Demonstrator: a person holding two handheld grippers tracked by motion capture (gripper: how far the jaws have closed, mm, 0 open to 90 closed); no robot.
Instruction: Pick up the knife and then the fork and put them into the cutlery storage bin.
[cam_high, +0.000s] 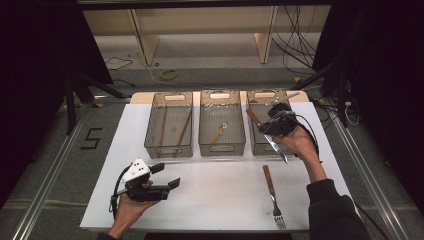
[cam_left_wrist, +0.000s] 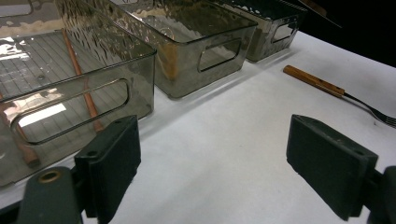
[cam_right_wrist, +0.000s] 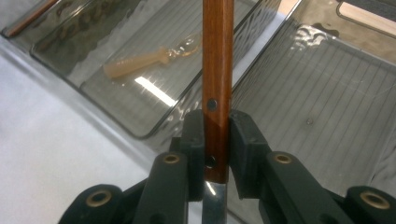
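right claw pinching knife by wooden handle, 2 o'clock | left claw spread, 7 o'clock, above surface

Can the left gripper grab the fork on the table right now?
Probably yes. The left gripper is open and holds nothing, and only bare white table lies between it and the fork. It lies flat, so pinching its wooden handle may be fiddly.
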